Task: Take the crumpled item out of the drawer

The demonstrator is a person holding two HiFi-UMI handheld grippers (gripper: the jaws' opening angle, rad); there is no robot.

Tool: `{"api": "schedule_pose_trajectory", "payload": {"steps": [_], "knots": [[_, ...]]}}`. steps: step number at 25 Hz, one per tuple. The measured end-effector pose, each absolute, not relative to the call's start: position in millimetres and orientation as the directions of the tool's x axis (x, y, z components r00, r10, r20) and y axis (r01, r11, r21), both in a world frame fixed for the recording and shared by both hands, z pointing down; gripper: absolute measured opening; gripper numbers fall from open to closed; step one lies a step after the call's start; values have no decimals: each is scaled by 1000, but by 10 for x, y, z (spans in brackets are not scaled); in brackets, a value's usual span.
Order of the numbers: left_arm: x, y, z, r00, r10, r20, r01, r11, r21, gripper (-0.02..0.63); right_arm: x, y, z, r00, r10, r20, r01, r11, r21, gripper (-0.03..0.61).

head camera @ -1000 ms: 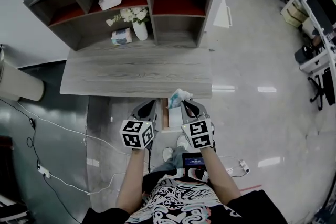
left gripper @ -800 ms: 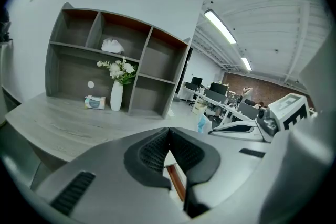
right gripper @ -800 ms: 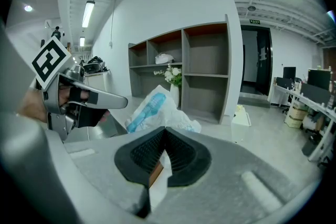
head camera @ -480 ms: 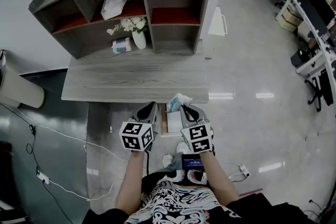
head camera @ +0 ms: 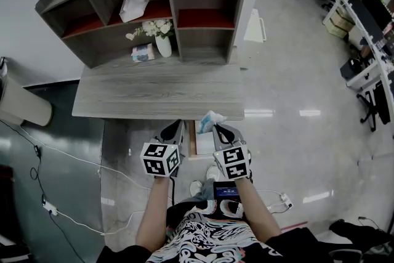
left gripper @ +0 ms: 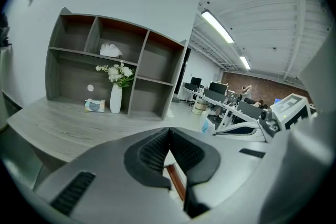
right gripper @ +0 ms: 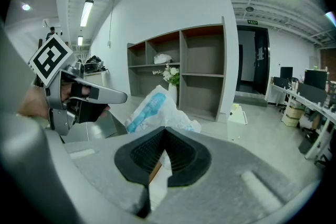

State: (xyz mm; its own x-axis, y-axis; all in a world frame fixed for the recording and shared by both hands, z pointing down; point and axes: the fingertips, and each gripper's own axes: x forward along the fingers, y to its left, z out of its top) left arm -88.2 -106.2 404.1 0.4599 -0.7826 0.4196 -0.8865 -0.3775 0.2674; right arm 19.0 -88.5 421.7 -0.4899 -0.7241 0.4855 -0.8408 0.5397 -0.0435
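Observation:
A crumpled white and blue wrapper (head camera: 210, 119) (right gripper: 155, 107) sticks up from my right gripper (head camera: 217, 128) (right gripper: 165, 136), which is shut on it just at the front edge of the grey desk (head camera: 154, 92). Below it the drawer (head camera: 202, 143) stands pulled out, with something white inside. My left gripper (head camera: 174, 127) (left gripper: 168, 136) hovers beside it on the left, jaws shut with nothing between them. In the left gripper view the drawer's brown edge (left gripper: 176, 181) shows under the jaws. In the right gripper view the left gripper (right gripper: 79, 94) appears at the left.
A hutch on the desk holds a white vase of flowers (head camera: 162, 46), a tissue pack (head camera: 143, 52) and a white bundle (head camera: 132, 6). White cables (head camera: 61, 157) run across the floor at the left. A power strip (head camera: 284, 197) lies by my feet. Office desks (head camera: 369, 21) stand far right.
The head view has shifted slightly. Both grippers stay at the desk's front edge, the right one holding the wrapper as before.

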Motion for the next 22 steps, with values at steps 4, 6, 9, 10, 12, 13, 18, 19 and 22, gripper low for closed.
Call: {"api": "schedule_pose_trajectory", "payload": {"steps": [4, 6, 9, 10, 12, 13, 18, 19, 22], "knots": [[-885, -1027, 4067, 459, -780, 426, -887, -375, 270, 6, 192, -846, 4244, -488, -719, 495, -840, 540, -44, 6], [-886, -1020, 4073, 459, -779, 427, -887, -374, 270, 7, 196, -836, 4250, -488, -719, 496, -841, 540, -44, 7], [-879, -1013, 4078, 459, -778, 428, -887, -375, 270, 6, 208, -829, 4255, -488, -719, 495, -842, 538, -50, 8], [-873, -1008, 4085, 460, -777, 429, -887, -376, 270, 6, 215, -827, 4260, -488, -719, 495, -842, 536, -51, 8], [-864, -996, 4102, 461, -774, 433, -886, -376, 271, 8, 232, -823, 4286, -486, -720, 495, -843, 535, -49, 6], [-862, -990, 4109, 461, -774, 434, -886, -376, 272, 7, 236, -820, 4297, -485, -721, 495, -844, 535, -48, 6], [-856, -987, 4113, 462, -774, 433, -886, -376, 273, 6, 248, -809, 4313, -485, -718, 499, -843, 536, -49, 6], [-854, -985, 4112, 462, -774, 434, -886, -375, 274, 8, 251, -805, 4310, -486, -717, 499, -843, 536, -51, 7], [-845, -973, 4101, 462, -773, 436, -886, -376, 272, 7, 277, -803, 4309, -482, -723, 495, -845, 534, -42, 7]]}}
